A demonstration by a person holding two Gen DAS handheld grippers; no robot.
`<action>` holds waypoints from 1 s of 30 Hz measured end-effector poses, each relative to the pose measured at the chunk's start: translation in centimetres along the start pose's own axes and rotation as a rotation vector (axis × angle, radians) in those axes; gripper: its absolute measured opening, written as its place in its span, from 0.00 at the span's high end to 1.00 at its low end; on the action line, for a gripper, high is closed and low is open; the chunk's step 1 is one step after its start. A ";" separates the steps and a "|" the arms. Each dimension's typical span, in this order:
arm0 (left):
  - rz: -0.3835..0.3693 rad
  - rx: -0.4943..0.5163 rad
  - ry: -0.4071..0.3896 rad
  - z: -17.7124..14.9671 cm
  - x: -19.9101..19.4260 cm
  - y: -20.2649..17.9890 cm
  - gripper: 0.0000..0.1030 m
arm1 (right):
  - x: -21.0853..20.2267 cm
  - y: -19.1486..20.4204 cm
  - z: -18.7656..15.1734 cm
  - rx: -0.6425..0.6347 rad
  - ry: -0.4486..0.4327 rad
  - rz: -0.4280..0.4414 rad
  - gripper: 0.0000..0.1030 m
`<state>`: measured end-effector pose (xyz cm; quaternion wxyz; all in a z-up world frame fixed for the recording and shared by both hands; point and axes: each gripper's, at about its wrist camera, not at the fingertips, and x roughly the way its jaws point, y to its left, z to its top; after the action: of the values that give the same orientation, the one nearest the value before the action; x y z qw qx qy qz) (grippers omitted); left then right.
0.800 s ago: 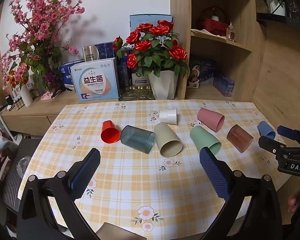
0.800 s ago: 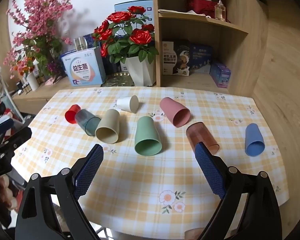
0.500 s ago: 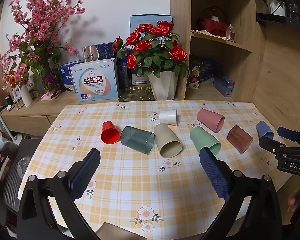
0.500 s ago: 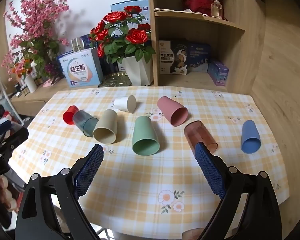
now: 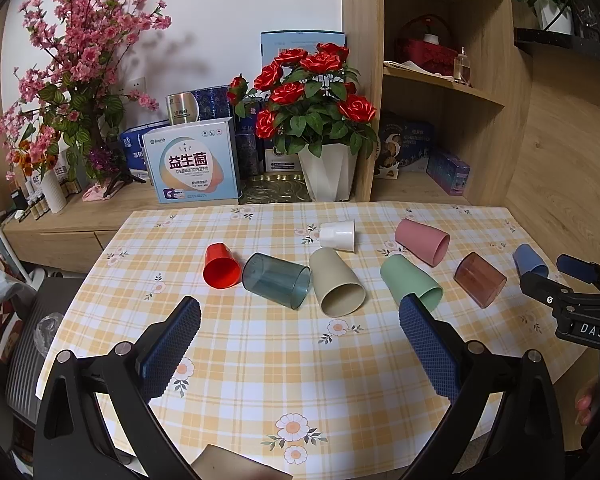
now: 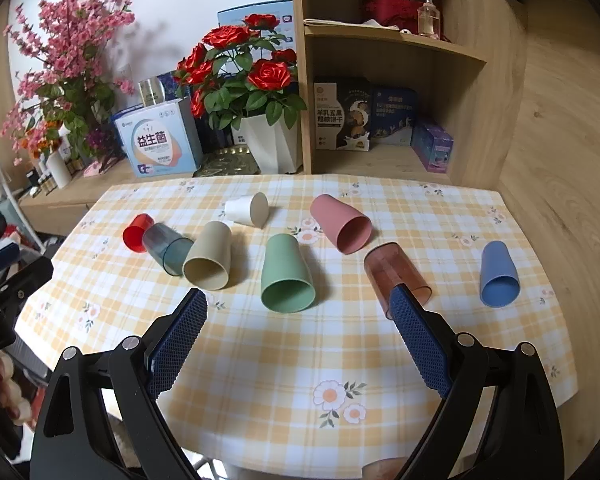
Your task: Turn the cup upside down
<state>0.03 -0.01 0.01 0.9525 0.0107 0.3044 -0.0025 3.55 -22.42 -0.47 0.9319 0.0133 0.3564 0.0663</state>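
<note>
Several cups lie on their sides on the checked tablecloth (image 6: 284, 360): red (image 6: 137, 233), dark clear teal (image 6: 168, 249), beige (image 6: 209, 261), white (image 6: 247, 209), green (image 6: 285, 279), pink (image 6: 341, 223), clear brown (image 6: 392, 273) and blue (image 6: 498, 274). My right gripper (image 6: 296, 334) is open and empty, held above the near table edge in front of the green cup. My left gripper (image 5: 298, 342) is open and empty, held over the front of the table short of the beige cup (image 5: 337, 283) and teal cup (image 5: 277, 280). The right gripper also shows at the right edge of the left wrist view (image 5: 572, 292).
A white pot of red roses (image 6: 272, 148) and a blue-white box (image 6: 160, 145) stand on the low shelf behind the table. A wooden shelf unit (image 6: 380, 64) holds boxes at the back right. Pink blossoms (image 6: 60, 60) stand at the back left.
The right gripper has drifted slightly forward and left, so the cups sit a little lower and nearer in its view. The left gripper has barely moved. No cup has moved.
</note>
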 end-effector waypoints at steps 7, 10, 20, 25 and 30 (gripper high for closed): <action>-0.001 -0.003 -0.005 0.3 -0.1 0.4 0.06 | -0.3 -0.1 -0.1 0.008 -0.015 -0.008 0.13; -0.003 -0.004 -0.005 0.6 -0.1 0.4 0.06 | -0.3 -0.1 0.0 0.008 -0.018 -0.009 0.13; -0.003 -0.005 -0.008 0.5 -0.1 0.5 0.06 | -0.4 -0.1 0.0 0.005 -0.016 -0.008 0.13; -0.003 -0.007 -0.011 0.5 -0.3 0.4 0.06 | -0.4 0.0 -0.1 0.004 -0.013 -0.011 0.13; -0.007 -0.017 -0.026 0.5 -1.0 0.3 0.06 | -0.5 0.1 -0.2 0.004 -0.010 -0.011 0.13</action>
<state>-0.45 0.30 1.03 0.9563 0.0016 0.2923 -0.0032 3.10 -22.41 -0.29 0.9340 0.0134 0.3518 0.0603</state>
